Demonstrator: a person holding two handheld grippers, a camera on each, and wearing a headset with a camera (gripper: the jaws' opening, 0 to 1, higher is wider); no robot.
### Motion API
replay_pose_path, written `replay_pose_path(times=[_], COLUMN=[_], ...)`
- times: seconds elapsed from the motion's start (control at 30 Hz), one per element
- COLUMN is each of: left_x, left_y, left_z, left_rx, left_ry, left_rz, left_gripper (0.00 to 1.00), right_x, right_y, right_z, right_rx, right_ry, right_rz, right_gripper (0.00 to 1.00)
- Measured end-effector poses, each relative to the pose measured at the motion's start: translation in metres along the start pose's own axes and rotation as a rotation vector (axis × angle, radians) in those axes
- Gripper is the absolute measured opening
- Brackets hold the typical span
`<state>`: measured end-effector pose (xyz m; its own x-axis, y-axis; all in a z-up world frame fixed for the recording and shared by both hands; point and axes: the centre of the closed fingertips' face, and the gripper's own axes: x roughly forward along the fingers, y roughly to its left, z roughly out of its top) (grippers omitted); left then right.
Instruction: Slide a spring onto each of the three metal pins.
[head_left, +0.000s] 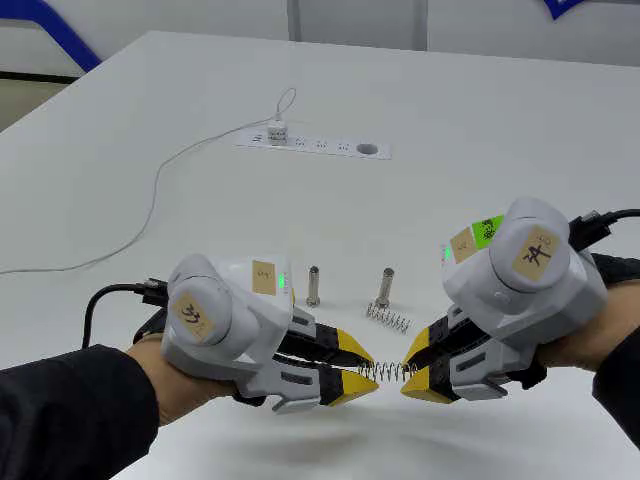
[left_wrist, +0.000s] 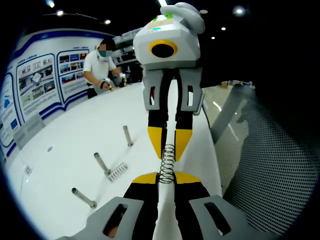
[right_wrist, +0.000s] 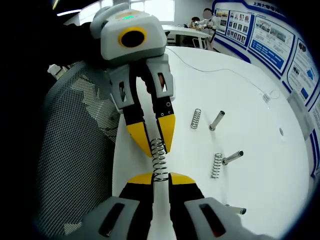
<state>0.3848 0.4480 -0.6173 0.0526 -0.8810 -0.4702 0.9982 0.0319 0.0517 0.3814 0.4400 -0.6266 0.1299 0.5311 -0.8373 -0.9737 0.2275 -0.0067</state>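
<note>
The left gripper (head_left: 371, 373) and right gripper (head_left: 407, 376) each clamp one end of a spring (head_left: 389, 372), near-centre (pins (head_left: 313, 285) stand farther off). If they pull apart it may overstretch, or snap free.

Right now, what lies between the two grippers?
A spring bridges them, one end in the left gripper, the other in the right gripper; clearest in the head view.

Item held: spring (right_wrist: 159, 161), clamped at one end by the right gripper (right_wrist: 156, 178) and at the other by the left gripper (right_wrist: 156, 144), above the desk (right_wrist: 240, 100) edge beside a mesh chair (right_wrist: 75, 150); further in are seen: first pin (right_wrist: 216, 120) beside a loose spring (right_wrist: 195, 118); second pin (right_wrist: 232, 158) just beside another loose spring (right_wrist: 216, 165); third pin (right_wrist: 235, 210) set apart.
</note>
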Motion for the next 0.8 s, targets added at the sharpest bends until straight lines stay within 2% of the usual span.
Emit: replay_pose_path(times=[0.37, 0.8], left_x=[0.000, 0.002], left_y=[0.000, -0.003], left_z=[-0.002, -0.004], left_rx=[-0.013, -0.016], left_ry=[0.008, 0.018], left_rz=[0.002, -0.009], left_gripper=[0.10, 0.11], right_x=[-0.010, -0.012], right_y=[0.000, 0.007], right_z=[0.017, 0.038], right_rx=[-0.020, -0.055], right_ry=[-0.029, -0.050], right_rz=[-0.023, -0.013], right_gripper=[0.12, 0.12])
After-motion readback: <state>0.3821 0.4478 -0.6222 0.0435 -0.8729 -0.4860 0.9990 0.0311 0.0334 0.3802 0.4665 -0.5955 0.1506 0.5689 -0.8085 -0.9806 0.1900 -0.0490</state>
